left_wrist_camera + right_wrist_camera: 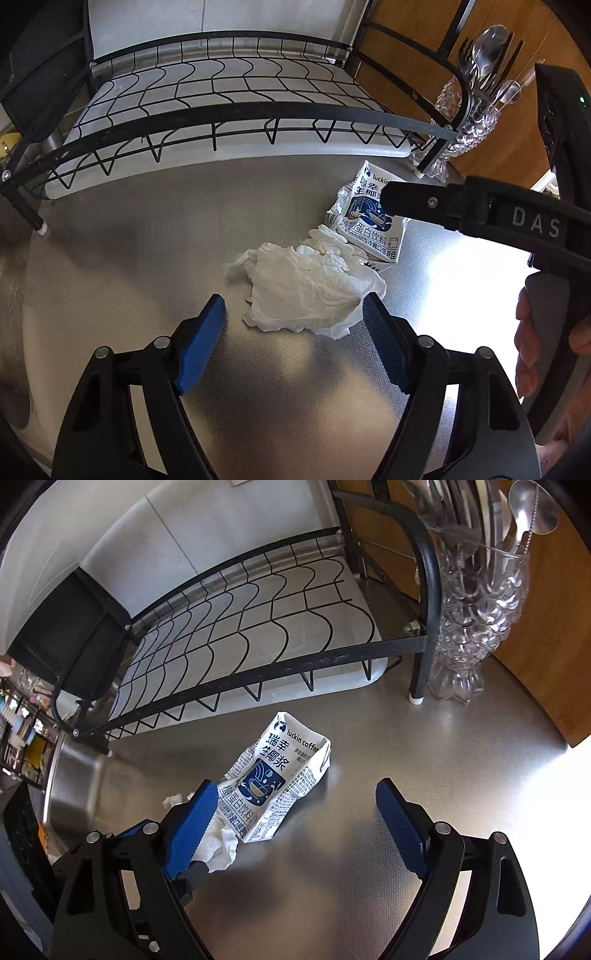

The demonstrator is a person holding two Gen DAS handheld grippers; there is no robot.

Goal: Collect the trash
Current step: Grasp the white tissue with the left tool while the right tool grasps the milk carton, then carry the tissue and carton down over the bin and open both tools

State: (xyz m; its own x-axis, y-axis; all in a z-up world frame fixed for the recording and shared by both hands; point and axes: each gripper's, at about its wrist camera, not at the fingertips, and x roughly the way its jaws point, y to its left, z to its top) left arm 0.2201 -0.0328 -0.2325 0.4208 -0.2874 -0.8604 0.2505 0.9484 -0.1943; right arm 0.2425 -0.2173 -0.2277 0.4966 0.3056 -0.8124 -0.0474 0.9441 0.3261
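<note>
Showing only leftward — crumpled tissue (306, 288) whole.

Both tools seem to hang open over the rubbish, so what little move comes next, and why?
Probably the left tool eases forward and shuts on the crumpled tissue: its jaws are open, the tissue lies just ahead between them. The right tool, also open, faces the flattened carton.

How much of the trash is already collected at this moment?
Nothing looks collected yet. The tissue and the carton both lie on the steel counter, touching. Both grippers are open and empty: the left gripper frames the tissue, the right gripper hovers by the carton. Grasping and removing both is left.
</note>
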